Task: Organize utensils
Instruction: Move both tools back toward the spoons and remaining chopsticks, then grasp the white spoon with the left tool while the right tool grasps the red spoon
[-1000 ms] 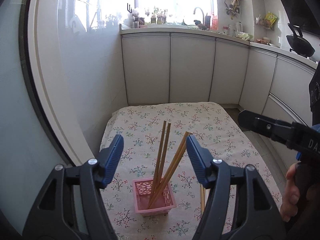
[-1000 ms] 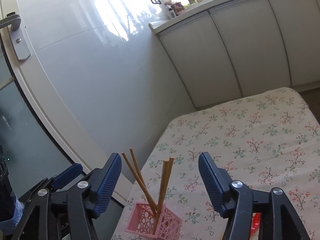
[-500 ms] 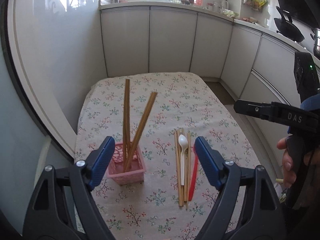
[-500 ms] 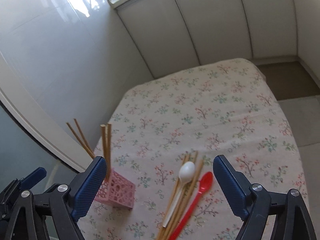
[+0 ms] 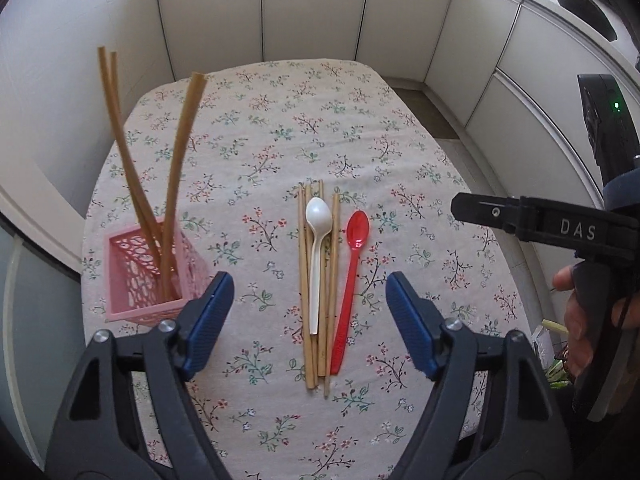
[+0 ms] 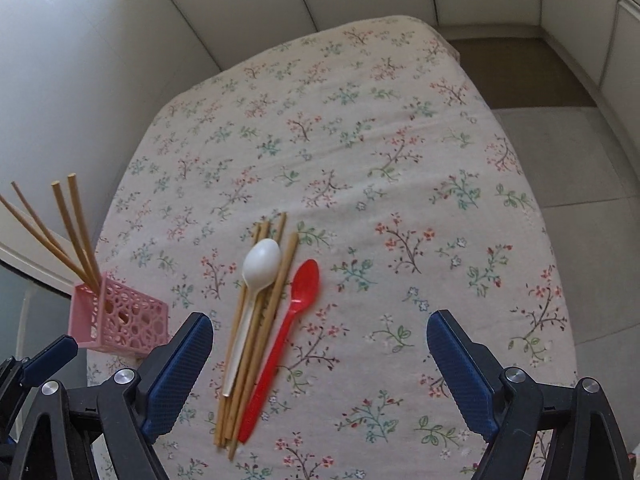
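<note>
Both grippers lower now, over spoons (image 5: 319, 240), clear tablecloth (image 6: 400, 160) beyond.

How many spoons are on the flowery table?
2. The white spoon lies on top of the loose chopsticks; the red spoon lies on the cloth right beside them. None looks hidden.

A pink perforated plastic basket (image 5: 148, 276) is set at the left edge of the floral-clothed table (image 5: 280, 128), with four long wooden chopsticks (image 5: 176, 184) stood tilted in it. To its right, a bundle of loose wooden chopsticks (image 5: 304, 300) is laid flat, a white plastic spoon (image 5: 316, 256) placed on it. A red plastic spoon (image 5: 350, 280) is laid just beside the bundle's right.
</note>
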Motion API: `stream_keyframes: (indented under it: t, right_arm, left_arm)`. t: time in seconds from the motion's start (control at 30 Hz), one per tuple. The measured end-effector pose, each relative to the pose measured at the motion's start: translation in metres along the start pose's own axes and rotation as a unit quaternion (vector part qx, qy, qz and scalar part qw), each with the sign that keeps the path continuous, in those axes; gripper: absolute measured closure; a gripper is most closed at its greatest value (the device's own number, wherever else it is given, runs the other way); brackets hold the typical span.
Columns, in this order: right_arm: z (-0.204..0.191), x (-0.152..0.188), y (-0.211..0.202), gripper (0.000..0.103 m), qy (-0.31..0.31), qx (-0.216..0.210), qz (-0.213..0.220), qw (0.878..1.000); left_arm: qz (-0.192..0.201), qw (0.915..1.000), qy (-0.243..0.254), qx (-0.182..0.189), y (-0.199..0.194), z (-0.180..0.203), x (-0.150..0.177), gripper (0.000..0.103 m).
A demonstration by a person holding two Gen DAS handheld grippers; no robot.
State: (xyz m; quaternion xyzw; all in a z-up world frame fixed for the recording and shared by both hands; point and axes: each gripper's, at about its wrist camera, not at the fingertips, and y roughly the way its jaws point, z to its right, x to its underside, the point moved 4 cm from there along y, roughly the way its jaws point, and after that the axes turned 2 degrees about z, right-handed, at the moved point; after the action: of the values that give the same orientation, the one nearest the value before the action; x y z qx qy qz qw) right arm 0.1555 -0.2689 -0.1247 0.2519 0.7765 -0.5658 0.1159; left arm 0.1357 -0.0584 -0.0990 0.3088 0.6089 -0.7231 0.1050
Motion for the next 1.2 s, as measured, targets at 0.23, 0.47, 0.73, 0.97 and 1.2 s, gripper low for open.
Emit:
stream_keyframes:
  t: [0.23,0.47,0.73,0.97,1.2]
  right_arm:
    - [0.034,-0.001,0.029,0.012,0.038,0.016,-0.034,0.999]
    - [0.058,-0.001,0.054,0.012,0.055,0.030,-0.063,0.996]
    - [0.066,-0.005,0.066,0.012,0.062,0.018,-0.077,0.995]
    - [0.064,-0.006,0.070,0.012,0.057,0.014,-0.083,0.995]
    - [0.065,-0.006,0.073,0.012,0.063,0.018,-0.085,0.994]
  left_arm:
    - [-0.038,0.9993,0.003,-0.001,0.053,0.015,-0.017,0.054]
    - [-0.055,0.9978,-0.006,-0.035,0.111,0.013,-0.038,0.063]
    - [-0.084,0.9953,-0.029,-0.037,0.153,0.004,-0.045,0.063]
    - [-0.091,0.9944,-0.051,-0.018,0.162,0.010,-0.048,0.079]
    - [-0.074,0.9961,-0.047,-0.008,0.147,0.016,-0.053,0.100]
